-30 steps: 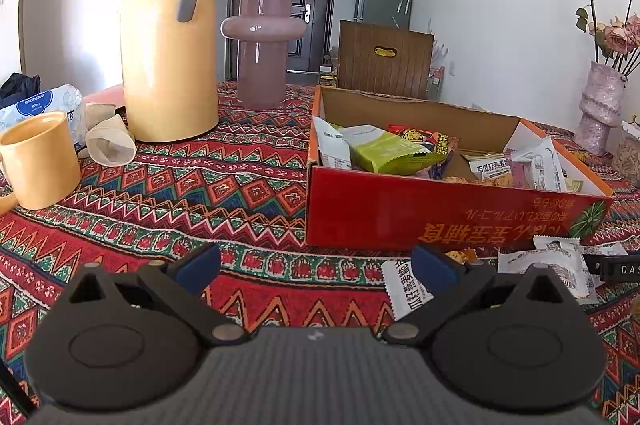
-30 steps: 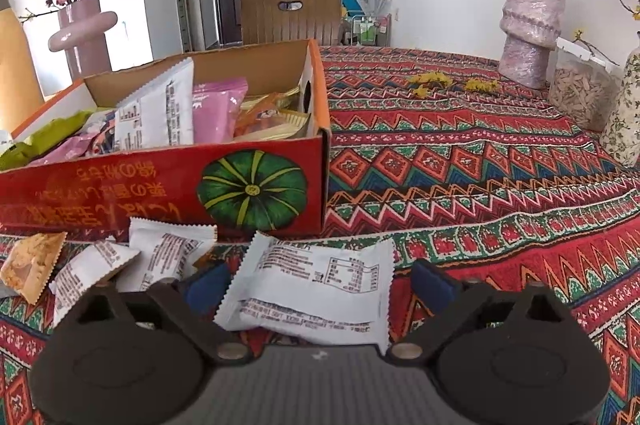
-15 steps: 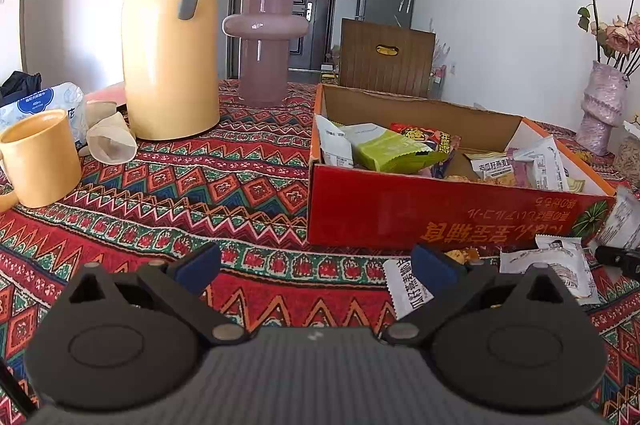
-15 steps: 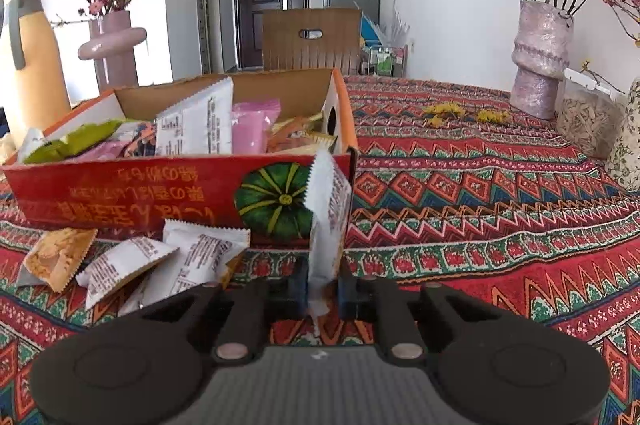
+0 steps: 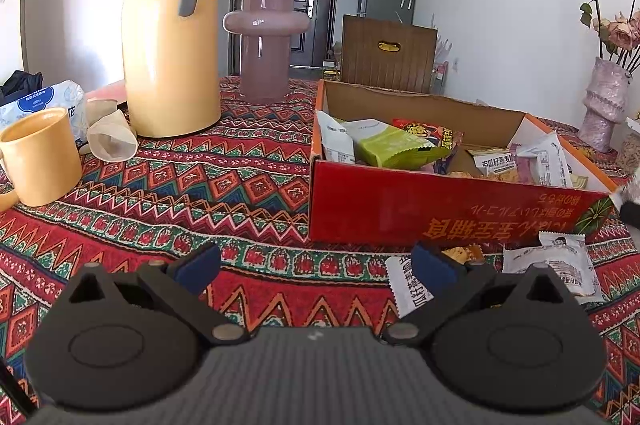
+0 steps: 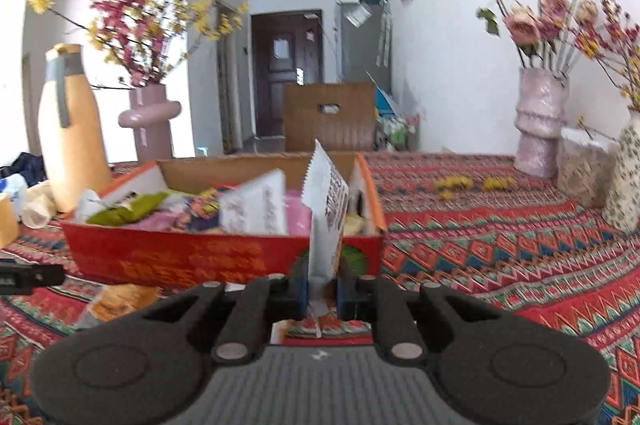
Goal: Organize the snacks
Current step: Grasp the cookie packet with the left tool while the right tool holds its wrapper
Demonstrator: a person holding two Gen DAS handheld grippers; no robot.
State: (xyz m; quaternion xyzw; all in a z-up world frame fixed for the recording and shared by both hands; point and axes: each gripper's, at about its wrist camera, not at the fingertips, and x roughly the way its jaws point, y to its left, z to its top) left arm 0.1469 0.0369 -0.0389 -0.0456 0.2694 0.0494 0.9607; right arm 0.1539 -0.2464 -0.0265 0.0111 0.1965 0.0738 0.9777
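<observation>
Landmark: the open red cardboard box with printed lettering on its front wall, standing on the table under a red zigzag-patterned cloth.
Right hand-held gripper: clamped on a white foil snack packet, which stands upright on edge between the blue pads; the packet is lifted in front of the box's right front corner, its top edge reaching above the box rim.
Left hand-held gripper: jaws spread wide with nothing between them, low over the cloth in front of the box's left end.
Inside the box: a green snack bag, a red printed snack bag behind it, white sachets toward the right end and a pink packet near the right wall.
In front of the box: loose white sachets lying flat on the cloth, one of them just beside the left gripper's right finger, and an orange-printed snack packet close to the front wall.
Left of the box: a tall yellow thermos jug with a grey handle, a mauve glass vase of pink and yellow blossoms behind it, a yellow ceramic mug and crumpled beige paper cups.
Right of the box: a textured pink vase with dried roses, well apart from the box, near the wall.
Behind the box: a brown wooden chair back with a slot handle.
</observation>
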